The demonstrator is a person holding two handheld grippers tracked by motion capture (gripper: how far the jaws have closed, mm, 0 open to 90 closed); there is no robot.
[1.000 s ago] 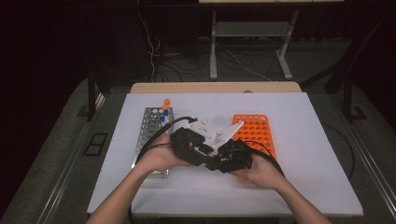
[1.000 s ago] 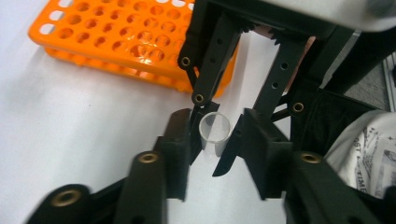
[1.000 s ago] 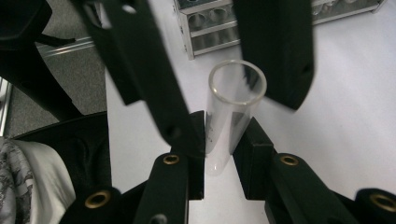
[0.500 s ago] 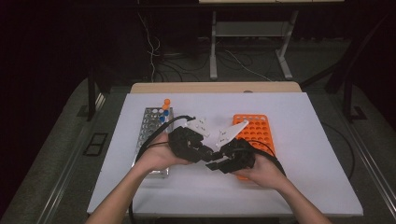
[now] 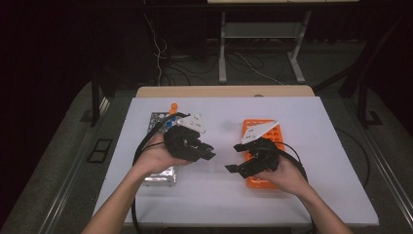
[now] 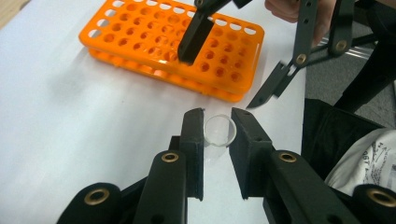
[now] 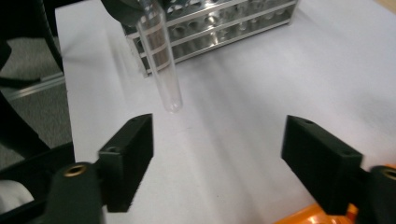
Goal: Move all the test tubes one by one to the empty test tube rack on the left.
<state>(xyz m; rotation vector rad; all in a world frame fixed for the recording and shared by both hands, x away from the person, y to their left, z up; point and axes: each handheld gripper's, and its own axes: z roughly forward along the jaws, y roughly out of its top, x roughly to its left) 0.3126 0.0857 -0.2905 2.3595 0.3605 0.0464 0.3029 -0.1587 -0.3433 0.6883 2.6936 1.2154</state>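
High view: left gripper (image 5: 207, 155) sits over the table (image 5: 316, 195) centre-left, jaws pointing right. Right gripper (image 5: 238, 157) faces it from the right, above the near end of the orange rack (image 5: 277, 134). The two are near each other, not touching. Metal rack (image 5: 158, 122) is behind the left hand (image 5: 158, 158), with an orange cap and blue caps at its far end. The tube is too faint to make out here.

Left gripper view: jaws clamped on a clear tube (image 6: 219, 130). We look at its round open end, pads pressing both sides. The tube is up off the white table. Orange rack (image 6: 140, 37) is beyond it, holes empty. Right gripper (image 6: 222, 81) is in front of it with its jaws spread wide, one over the rack, the other off its edge.

Right gripper view: jaws wide apart and have just been opening, nothing between them. Tube (image 7: 161, 60) hangs beyond the jaws, round bottom down, tilted a little, clear of the table, top end running up to the left gripper's dark body at the frame edge. Metal rack (image 7: 224, 28) is behind it. Orange rack corner (image 7: 313, 217) is at the bottom edge.
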